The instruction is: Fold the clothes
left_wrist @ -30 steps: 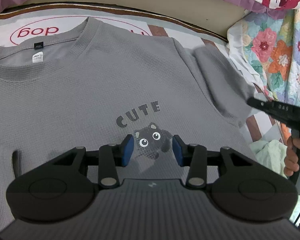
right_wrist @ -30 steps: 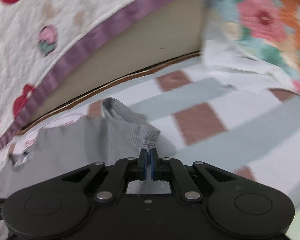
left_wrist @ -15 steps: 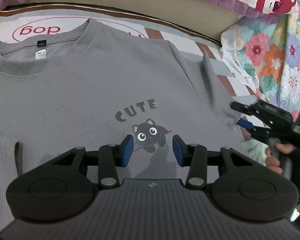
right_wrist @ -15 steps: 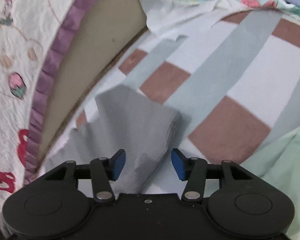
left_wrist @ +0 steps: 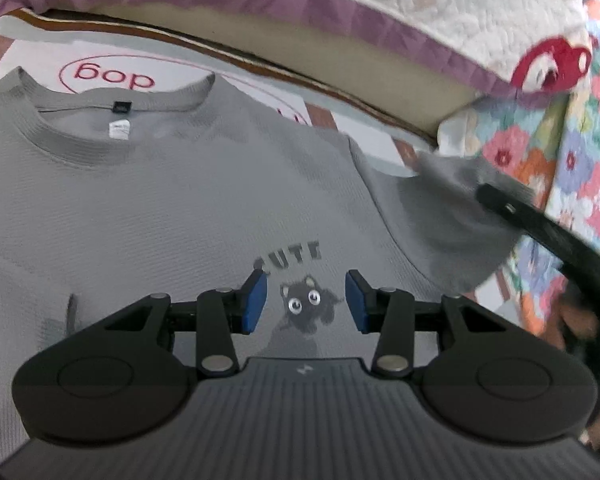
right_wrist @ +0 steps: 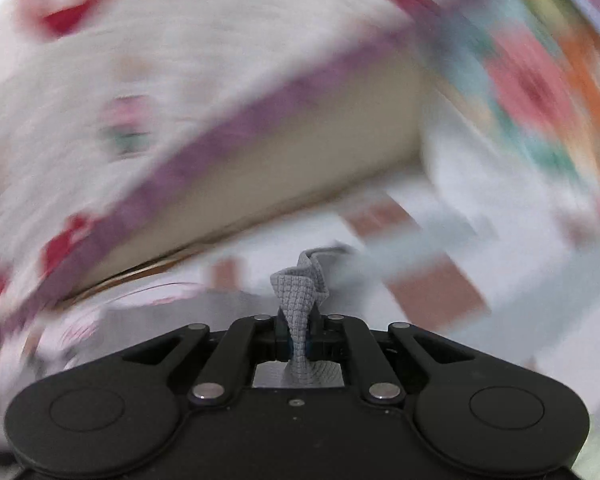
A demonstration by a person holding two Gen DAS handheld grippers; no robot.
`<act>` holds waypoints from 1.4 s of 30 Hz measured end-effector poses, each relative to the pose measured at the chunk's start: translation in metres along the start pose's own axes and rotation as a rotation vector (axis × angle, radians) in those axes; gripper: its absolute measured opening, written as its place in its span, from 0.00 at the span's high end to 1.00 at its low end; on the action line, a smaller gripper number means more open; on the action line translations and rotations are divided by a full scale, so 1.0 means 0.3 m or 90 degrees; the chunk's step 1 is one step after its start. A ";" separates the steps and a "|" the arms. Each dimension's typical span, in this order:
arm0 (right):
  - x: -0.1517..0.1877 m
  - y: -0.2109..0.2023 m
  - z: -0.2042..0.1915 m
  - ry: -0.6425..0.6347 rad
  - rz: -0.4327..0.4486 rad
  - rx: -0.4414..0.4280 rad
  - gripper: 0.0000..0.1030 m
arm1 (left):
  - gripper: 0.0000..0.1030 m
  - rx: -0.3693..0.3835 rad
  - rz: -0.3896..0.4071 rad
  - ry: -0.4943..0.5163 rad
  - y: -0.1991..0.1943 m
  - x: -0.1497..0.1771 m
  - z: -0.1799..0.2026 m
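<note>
A grey waffle-knit T-shirt (left_wrist: 172, 200) with a "CUTE" cat print lies flat, front up, collar at the far side. My left gripper (left_wrist: 305, 300) is open and empty, hovering over the cat print. My right gripper (right_wrist: 299, 336) is shut on a bunch of the shirt's right sleeve (right_wrist: 298, 296). In the left wrist view the sleeve (left_wrist: 452, 200) is lifted off the bed, with the right gripper's black body (left_wrist: 548, 236) at its edge. The right wrist view is blurred by motion.
The shirt lies on a checked grey, brown and white sheet (left_wrist: 384, 148). A white quilt with purple trim (left_wrist: 340, 4) hangs along the far side. A floral blanket (left_wrist: 580, 148) is piled at the right.
My right gripper was open over the sleeve half a second ago; it has shut on the sleeve and lifted it. The left gripper has shifted slightly, still open over the cat print.
</note>
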State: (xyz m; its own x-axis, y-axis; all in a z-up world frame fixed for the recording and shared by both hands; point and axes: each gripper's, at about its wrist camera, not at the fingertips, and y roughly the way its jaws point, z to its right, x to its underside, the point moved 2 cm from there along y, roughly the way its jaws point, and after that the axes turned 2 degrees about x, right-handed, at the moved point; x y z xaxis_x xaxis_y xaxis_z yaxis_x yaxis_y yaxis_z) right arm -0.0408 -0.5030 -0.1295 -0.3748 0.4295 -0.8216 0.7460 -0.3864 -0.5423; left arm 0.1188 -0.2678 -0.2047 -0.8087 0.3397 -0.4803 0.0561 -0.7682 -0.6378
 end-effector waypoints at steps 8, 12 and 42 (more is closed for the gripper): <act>0.239 -0.036 -0.268 -0.348 -0.133 -0.130 0.92 | 0.59 -0.035 0.004 -0.015 -0.005 0.016 -0.073; 0.317 -0.064 -0.241 -0.417 -0.179 -0.094 0.73 | 0.59 -0.041 0.011 0.008 -0.001 0.018 -0.073; 0.310 -0.051 0.067 -0.229 -0.207 0.086 0.39 | 0.97 -0.004 0.046 0.059 -0.043 0.011 -0.012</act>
State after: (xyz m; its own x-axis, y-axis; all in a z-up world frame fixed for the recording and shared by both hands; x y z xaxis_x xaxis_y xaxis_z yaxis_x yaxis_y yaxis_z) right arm -0.0982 -0.4736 -0.2012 -0.7599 0.2461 -0.6016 0.4898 -0.3916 -0.7789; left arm 0.1174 -0.2548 -0.2004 -0.7448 0.3324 -0.5787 0.1166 -0.7890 -0.6033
